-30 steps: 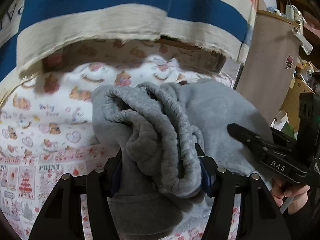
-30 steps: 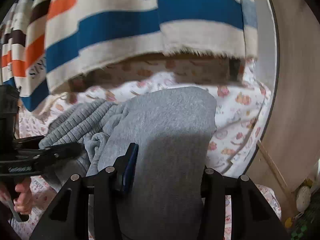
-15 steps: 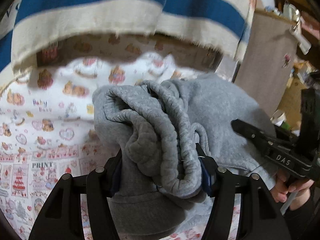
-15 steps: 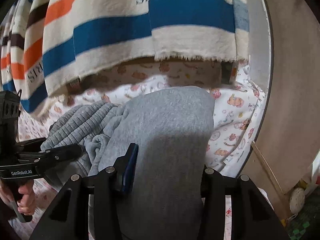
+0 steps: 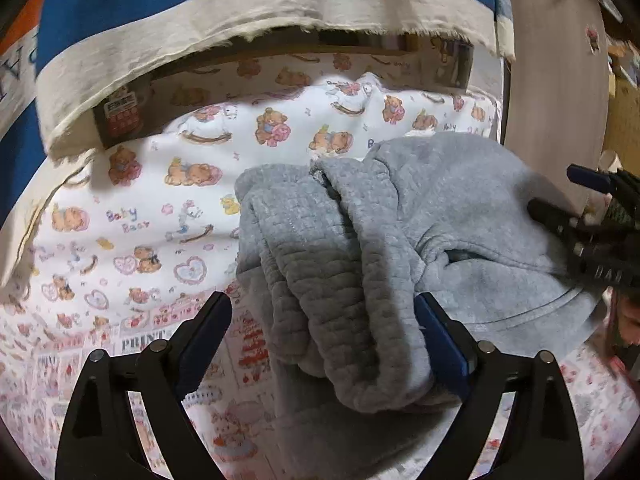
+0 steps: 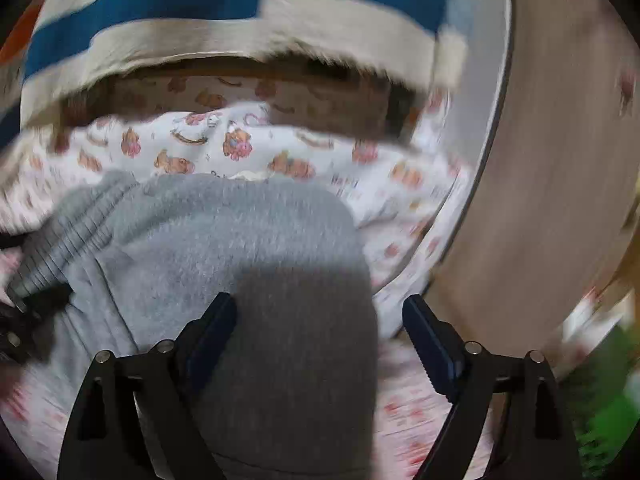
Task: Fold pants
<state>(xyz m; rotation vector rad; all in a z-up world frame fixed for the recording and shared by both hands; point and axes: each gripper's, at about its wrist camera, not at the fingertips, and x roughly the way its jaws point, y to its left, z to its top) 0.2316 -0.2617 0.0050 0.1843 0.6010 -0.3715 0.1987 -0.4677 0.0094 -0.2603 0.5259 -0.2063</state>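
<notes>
On the bear-print sheet lie the grey pants, bunched into a thick bundle whose ribbed waistband faces the left wrist camera. The bundle's long axis runs away from both cameras toward the striped blanket that hangs over the far edge.

The left gripper has just been opening its jaws; they now stand wide, the waistband folds between them, the left pad clear of the cloth and the right pad just beside it. The right gripper has likewise just spread its jaws wide over a smooth folded part of the pants, its right pad well clear.

Only the left view shows the ribbed folds up close and the other tool at the right edge, with fingers under it. The right view, blurred, shows a wooden panel at the side. Both grippers tilt downward.
</notes>
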